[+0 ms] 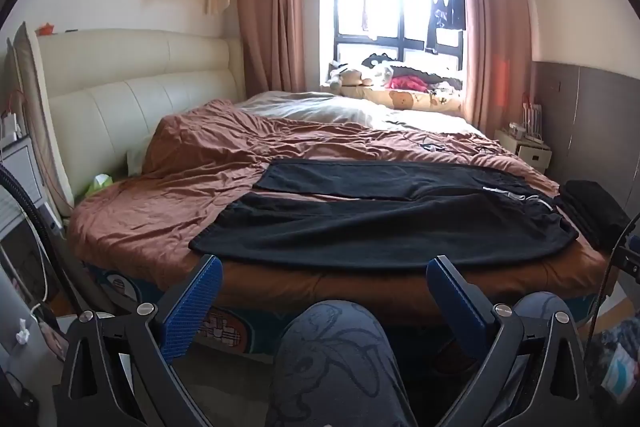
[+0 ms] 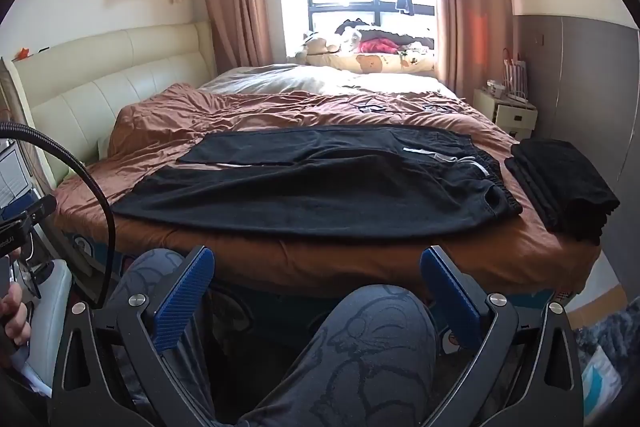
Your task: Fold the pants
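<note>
Black pants point(image 1: 380, 223) lie spread flat on the brown bedspread, waistband with white drawstring to the right, both legs running left. They also show in the right wrist view point(image 2: 304, 191). My left gripper point(image 1: 324, 267) is open and empty, held off the bed's near edge, below the near pant leg. My right gripper point(image 2: 316, 259) is open and empty, also short of the bed edge, below the middle of the pants. Neither touches the pants.
A stack of folded black clothes point(image 2: 560, 183) sits on the bed's right corner. The brown bedspread point(image 1: 180, 187) is rumpled toward the cream headboard point(image 1: 132, 83). The person's patterned knees point(image 2: 376, 347) are between the grippers and the bed. A nightstand point(image 2: 504, 111) stands at the far right.
</note>
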`<state>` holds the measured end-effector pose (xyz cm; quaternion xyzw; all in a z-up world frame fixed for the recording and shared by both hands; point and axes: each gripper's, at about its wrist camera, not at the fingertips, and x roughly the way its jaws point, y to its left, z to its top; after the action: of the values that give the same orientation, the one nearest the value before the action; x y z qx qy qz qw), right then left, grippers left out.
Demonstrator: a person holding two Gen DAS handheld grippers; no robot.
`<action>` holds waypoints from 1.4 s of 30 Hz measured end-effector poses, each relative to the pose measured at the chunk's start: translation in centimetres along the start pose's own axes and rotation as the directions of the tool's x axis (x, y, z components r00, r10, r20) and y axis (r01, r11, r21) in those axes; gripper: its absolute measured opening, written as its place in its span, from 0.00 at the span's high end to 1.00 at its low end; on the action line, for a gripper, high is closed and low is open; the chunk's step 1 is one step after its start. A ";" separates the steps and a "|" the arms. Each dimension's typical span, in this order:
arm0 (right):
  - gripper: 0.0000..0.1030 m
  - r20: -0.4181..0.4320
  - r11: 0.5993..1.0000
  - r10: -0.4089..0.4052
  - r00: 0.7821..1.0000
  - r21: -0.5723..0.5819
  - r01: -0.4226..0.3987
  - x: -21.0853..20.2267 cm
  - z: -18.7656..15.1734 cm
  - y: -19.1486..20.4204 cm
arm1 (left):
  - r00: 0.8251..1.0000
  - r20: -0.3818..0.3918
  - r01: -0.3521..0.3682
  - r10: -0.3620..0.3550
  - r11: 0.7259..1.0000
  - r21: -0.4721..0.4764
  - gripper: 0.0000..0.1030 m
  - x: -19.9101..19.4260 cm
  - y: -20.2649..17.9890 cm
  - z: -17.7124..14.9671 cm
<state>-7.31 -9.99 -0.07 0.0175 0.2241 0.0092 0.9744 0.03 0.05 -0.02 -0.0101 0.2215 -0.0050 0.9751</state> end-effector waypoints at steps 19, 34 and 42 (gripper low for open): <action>0.00 0.018 1.000 -0.009 1.000 -0.014 0.009 0.0 -0.1 0.7 | 1.000 0.019 0.015 -0.015 1.000 0.002 0.00 -0.5 0.6 -0.1; 0.00 0.018 1.000 -0.009 1.000 -0.012 0.009 0.0 -0.1 1.0 | 1.000 0.018 0.013 -0.013 1.000 -0.014 0.00 -0.6 1.0 -0.3; 0.00 0.025 1.000 -0.004 1.000 -0.011 0.004 -0.5 -0.3 0.8 | 1.000 0.026 0.011 -0.010 1.000 -0.013 0.00 -1.0 1.2 -0.4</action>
<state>-7.85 -9.16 -0.08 0.0120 0.2118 0.0082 0.9772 -1.06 1.20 0.03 -0.0177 0.2089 -0.0085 0.9777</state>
